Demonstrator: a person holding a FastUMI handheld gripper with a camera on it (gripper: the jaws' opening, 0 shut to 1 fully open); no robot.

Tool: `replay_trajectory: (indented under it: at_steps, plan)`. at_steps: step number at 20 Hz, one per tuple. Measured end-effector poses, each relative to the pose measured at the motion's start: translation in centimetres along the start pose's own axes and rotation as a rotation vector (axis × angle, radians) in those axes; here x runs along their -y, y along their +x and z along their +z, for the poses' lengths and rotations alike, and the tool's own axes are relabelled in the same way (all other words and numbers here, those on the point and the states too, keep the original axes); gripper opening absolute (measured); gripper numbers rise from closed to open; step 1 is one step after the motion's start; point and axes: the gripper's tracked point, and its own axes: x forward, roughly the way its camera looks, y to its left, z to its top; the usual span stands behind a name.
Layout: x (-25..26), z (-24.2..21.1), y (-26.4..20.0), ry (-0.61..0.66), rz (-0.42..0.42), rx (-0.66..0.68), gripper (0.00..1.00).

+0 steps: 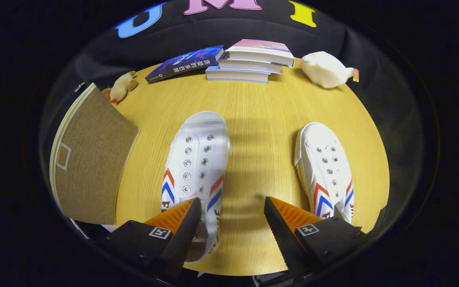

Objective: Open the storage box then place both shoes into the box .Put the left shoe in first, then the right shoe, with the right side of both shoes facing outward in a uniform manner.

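Two white canvas shoes with red and blue chevrons lie on the wooden table, toes pointing away from me. The left shoe (197, 167) runs under my left finger, its heel end partly hidden by it. The right shoe (327, 171) lies just outside my right finger. My gripper (232, 207) is open above the table, with bare wood between its fingers. The brown fabric storage box (90, 159) stands to the left of the left shoe, its lid closed.
Beyond the shoes, a stack of books (249, 61) and a dark blue book (185, 63) lie at the table's far edge. A white plush toy (325, 69) sits to their right, a small tan plush toy (121, 87) behind the box.
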Motion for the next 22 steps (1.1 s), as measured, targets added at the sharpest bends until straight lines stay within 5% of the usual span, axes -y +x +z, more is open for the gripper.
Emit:
replay_trajectory:
  at_steps: [4, 7, 9, 15, 22]
  plan:
    - [-1.7, -0.3, 0.3, 0.045, 0.104, -0.030, 0.68]
    - [-2.3, -0.3, 0.4, 0.072, 0.139, -0.032, 0.28]
    - [-2.2, -0.5, 0.6, 0.086, 0.136, -0.040, 0.28]
    - [-2.0, -0.2, 0.0, 0.142, 0.155, -0.013, 0.05]
    - [-3.8, 2.2, -4.9, 0.224, 0.185, 0.040, 0.05]
